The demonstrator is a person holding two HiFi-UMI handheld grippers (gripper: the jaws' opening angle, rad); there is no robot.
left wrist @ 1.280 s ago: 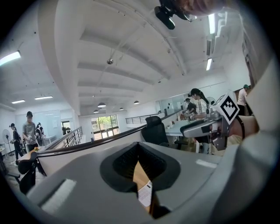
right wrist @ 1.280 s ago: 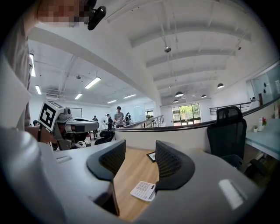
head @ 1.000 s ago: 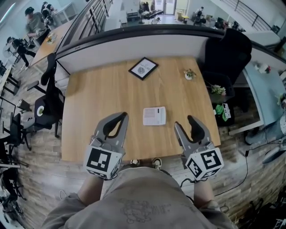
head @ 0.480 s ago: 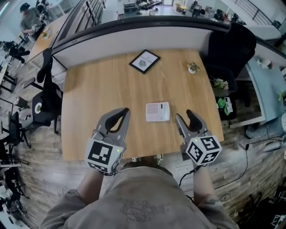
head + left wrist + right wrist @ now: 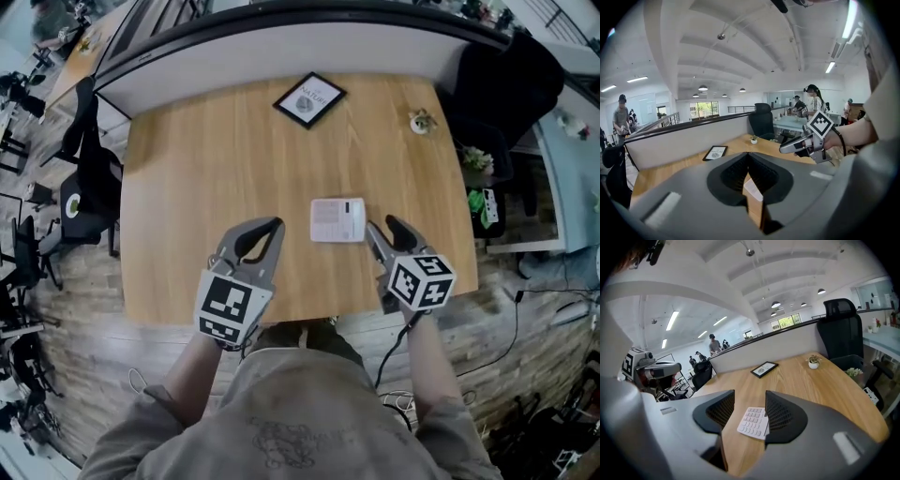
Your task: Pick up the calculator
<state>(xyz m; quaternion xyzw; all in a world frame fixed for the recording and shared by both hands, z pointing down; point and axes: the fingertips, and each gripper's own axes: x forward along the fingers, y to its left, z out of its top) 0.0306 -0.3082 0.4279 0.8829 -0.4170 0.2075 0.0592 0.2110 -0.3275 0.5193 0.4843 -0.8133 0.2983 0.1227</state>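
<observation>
Calculator (image 5: 337, 219): a small, flat, pale rectangular slab with rows of light keys (image 5: 751, 418) facing up. It lies flat on a light wooden table (image 5: 187, 187), near the edge closest to the person. It sits between the two grippers, slightly ahead of their tips, and nearer the right one.

The right gripper (image 5: 382, 227) hovers just beside the calculator's right edge, its jaws apart and holding nothing. In the right gripper view, the calculator shows through the gap between the jaws, partly hidden behind the right-hand jaw.

The left gripper (image 5: 274, 225) sits a little further off, to the calculator's left. Its jaws meet at the tips and hold nothing. Through the opening below the tips, the left gripper view shows a sliver of the pale calculator (image 5: 752, 187) on the wood.
</observation>
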